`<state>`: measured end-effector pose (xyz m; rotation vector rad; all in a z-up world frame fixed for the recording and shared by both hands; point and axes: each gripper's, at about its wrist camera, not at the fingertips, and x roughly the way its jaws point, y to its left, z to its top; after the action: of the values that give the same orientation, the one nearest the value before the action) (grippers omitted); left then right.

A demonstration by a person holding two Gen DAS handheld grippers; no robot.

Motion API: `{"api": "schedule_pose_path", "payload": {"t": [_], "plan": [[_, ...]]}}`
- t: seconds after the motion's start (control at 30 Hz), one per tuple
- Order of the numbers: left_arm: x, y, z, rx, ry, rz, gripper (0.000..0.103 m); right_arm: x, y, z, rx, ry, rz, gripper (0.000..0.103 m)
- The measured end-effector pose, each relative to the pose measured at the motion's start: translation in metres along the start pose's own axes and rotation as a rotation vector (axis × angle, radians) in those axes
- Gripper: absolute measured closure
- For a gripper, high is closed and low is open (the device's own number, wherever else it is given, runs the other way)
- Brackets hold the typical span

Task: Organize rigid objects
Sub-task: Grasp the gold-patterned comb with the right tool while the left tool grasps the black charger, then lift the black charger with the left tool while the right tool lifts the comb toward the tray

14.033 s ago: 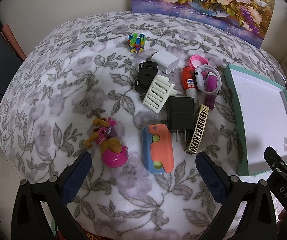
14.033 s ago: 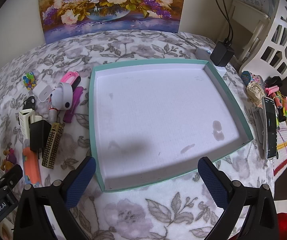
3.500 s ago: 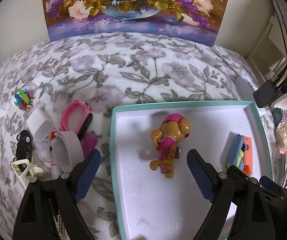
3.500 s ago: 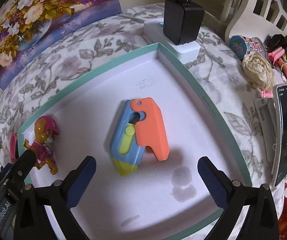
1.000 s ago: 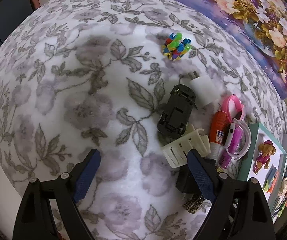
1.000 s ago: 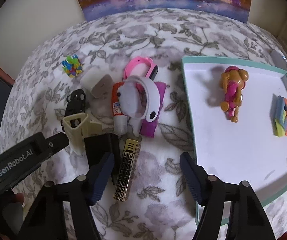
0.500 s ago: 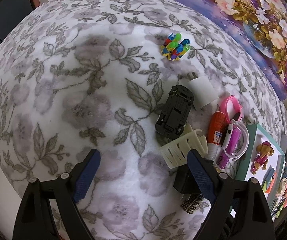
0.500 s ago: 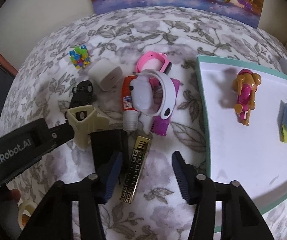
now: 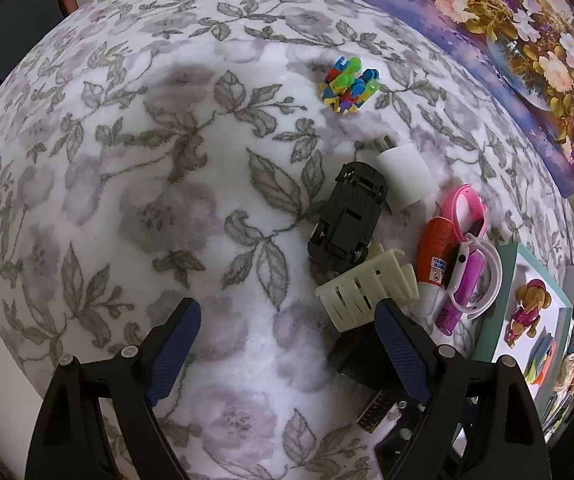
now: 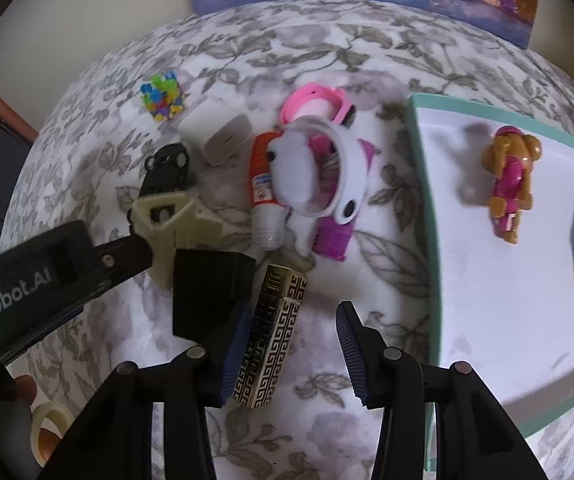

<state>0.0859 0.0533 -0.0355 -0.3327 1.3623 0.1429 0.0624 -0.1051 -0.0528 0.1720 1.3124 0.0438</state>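
The right gripper (image 10: 291,344), jaws just closing but not yet grasping, is straddling the gold patterned box (image 10: 271,336), which is touching its left finger.

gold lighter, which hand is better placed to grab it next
Right. The right gripper straddles the gold lighter and its jaws have just been closing, one pad touching, the other still clear. The left gripper hangs open over bare cloth.
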Motion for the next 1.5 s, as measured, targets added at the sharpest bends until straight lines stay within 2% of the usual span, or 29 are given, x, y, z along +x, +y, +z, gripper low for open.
{"api": "schedule_pose_path", "payload": {"t": [0.23,0.3,0.4,0.7,0.83,1.07,1.37,1.5], "plan": [[0.0,-0.001,-0.001,0.0,0.005,-0.002,0.014,0.009,0.006,-0.003,-0.029,0.022,-0.016,0.057],[-0.001,-0.003,-0.002,0.004,0.009,-0.01,0.014,0.009,0.005,-0.003,-0.027,0.022,-0.014,0.064],[-0.003,-0.006,-0.004,0.014,0.009,-0.021,0.014,0.008,0.0,-0.004,-0.016,0.025,-0.01,0.069],[0.002,-0.023,-0.013,0.084,0.038,-0.027,0.014,0.004,-0.015,-0.01,0.006,0.051,-0.024,0.079],[0.01,-0.031,-0.016,0.108,0.064,-0.057,0.015,0.002,-0.023,-0.013,0.021,0.068,-0.035,0.08],[0.031,-0.049,-0.021,0.166,0.114,-0.092,0.044,-0.003,-0.042,-0.022,0.042,0.084,-0.036,0.08],[0.036,-0.071,-0.021,0.234,0.064,-0.025,0.055,-0.001,-0.047,-0.022,0.032,0.086,-0.033,0.08],[0.031,-0.069,-0.021,0.221,0.07,-0.044,0.055,0.005,-0.04,-0.018,0.032,0.089,-0.035,0.08]]}}
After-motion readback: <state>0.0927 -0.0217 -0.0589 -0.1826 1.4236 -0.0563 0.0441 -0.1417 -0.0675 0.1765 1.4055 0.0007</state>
